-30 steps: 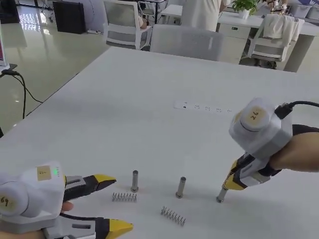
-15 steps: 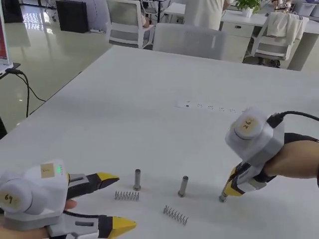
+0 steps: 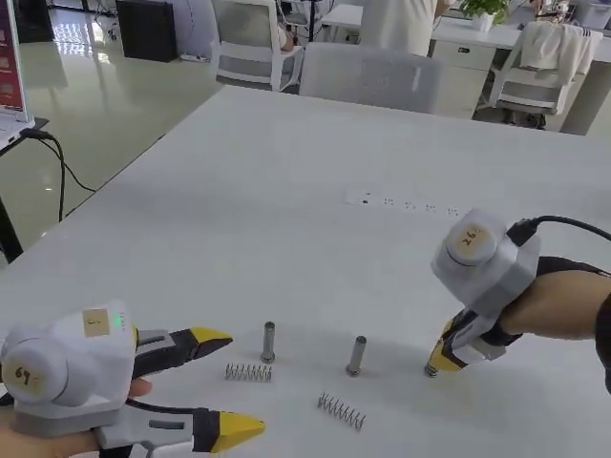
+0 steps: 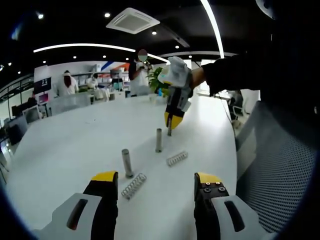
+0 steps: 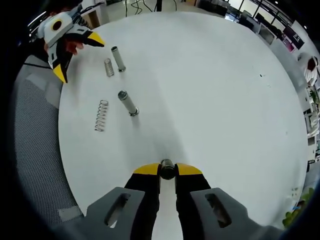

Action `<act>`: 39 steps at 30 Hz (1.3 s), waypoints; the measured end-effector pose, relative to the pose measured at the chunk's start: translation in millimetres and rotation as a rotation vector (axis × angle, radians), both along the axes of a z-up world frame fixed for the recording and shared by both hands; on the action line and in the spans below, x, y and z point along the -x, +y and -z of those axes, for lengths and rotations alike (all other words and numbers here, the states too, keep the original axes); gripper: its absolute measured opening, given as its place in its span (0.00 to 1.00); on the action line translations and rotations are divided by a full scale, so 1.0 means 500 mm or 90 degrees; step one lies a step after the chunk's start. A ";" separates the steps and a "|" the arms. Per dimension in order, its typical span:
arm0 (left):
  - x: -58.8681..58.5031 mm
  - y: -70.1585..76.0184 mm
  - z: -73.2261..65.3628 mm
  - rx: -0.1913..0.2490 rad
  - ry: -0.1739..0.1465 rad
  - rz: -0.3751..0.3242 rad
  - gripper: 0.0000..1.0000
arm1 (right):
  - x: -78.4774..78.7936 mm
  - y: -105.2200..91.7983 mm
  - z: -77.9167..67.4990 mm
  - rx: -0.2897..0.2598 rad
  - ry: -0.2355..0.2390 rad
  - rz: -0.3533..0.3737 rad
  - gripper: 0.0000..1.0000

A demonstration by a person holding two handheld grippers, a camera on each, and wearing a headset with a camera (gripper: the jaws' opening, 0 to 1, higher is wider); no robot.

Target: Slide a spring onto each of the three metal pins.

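Coiled springs [image 3: 249, 372] lie loose; right hand-held gripper [image 3: 439, 364] clamps cylindrical pin [image 5: 167, 168]; left hand-held gripper [image 4: 156, 177] spread

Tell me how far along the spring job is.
Done: nothing visible; the left pin and middle pin stand bare. In hand: right gripper shut on the third pin, left gripper open. Left: one spring by the left pin and another spring nearer you, loose on the table.

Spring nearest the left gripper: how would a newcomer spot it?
On the white table, find the leftmost pin in the head view's row of three. The spring lies right at its foot; the other spring lies alone, closer to the person.
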State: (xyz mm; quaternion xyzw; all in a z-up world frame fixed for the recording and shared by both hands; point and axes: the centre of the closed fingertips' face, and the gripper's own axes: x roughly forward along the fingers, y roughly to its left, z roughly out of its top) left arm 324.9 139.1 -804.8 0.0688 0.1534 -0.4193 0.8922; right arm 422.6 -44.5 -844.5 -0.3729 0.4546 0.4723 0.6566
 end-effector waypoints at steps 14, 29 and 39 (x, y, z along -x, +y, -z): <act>0.001 0.000 -0.002 0.002 -0.002 -0.001 0.56 | -0.008 0.000 0.009 0.007 -0.006 0.001 0.10; 0.000 0.000 -0.001 0.002 -0.001 0.003 0.56 | 0.001 -0.021 0.010 0.000 -0.009 0.011 0.23; -0.003 -0.006 0.000 0.002 -0.001 0.009 0.56 | 0.029 -0.034 -0.002 -0.012 -0.013 0.021 0.24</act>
